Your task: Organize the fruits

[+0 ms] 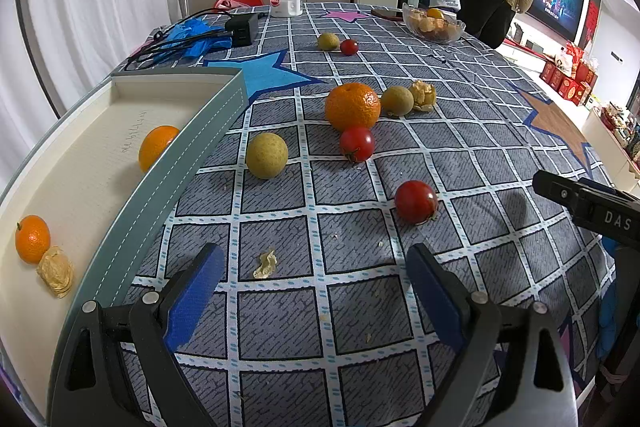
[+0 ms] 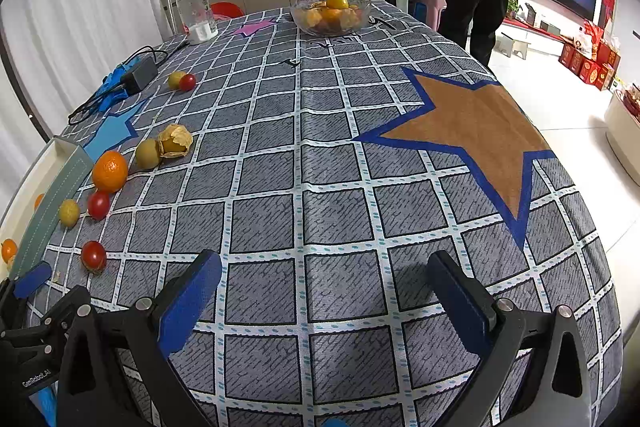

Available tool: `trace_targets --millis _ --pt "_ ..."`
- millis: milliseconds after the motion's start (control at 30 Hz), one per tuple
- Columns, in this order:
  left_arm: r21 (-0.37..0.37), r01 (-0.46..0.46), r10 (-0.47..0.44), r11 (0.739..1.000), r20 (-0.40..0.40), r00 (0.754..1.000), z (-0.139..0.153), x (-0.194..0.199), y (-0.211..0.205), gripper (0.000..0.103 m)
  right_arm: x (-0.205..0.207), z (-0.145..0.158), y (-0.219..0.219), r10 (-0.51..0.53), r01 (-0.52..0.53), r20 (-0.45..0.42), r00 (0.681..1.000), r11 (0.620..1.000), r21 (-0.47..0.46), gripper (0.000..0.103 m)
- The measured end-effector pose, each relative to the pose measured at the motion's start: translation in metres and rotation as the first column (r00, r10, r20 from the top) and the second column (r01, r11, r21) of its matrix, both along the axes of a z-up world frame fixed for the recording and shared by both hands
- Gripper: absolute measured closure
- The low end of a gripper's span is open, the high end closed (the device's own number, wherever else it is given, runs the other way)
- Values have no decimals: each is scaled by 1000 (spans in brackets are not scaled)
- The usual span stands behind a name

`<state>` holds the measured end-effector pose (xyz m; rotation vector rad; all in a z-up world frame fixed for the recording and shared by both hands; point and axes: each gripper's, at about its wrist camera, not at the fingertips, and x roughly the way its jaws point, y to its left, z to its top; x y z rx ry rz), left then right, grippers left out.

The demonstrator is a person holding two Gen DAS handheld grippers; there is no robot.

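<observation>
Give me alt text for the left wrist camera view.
Open left gripper hovers over a checked tablecloth strewn with fruit: an orange, three cherry tomatoes, greenish round fruits. At left, a tray holds two oranges and a papery husk.

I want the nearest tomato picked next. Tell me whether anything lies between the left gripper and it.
Nothing visible blocks it. The left gripper stands open over bare tablecloth, and the nearest tomato sits just beyond its right finger, apart from the other fruit. Only a scrap of dry husk lies nearby, off to the left.
</observation>
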<state>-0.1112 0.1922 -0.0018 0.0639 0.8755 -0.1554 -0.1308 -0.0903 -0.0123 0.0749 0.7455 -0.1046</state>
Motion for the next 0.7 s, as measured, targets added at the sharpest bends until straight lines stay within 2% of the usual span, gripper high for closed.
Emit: trace_targets --millis 133,233,700 --pt "0 -3 3 1000 -2 1000 0 0 0 8 0 0 0 0 0 0 1000 1000 -1 0" --pt "-3 -4 4 1000 -15 1000 -1 2 2 3 0 0 0 0 0 0 1000 1000 0 0" --pt "-8 -5 5 1000 -16 1000 -1 0 3 3 -1 0 -1 -1 1 0 1000 1000 -1 0"
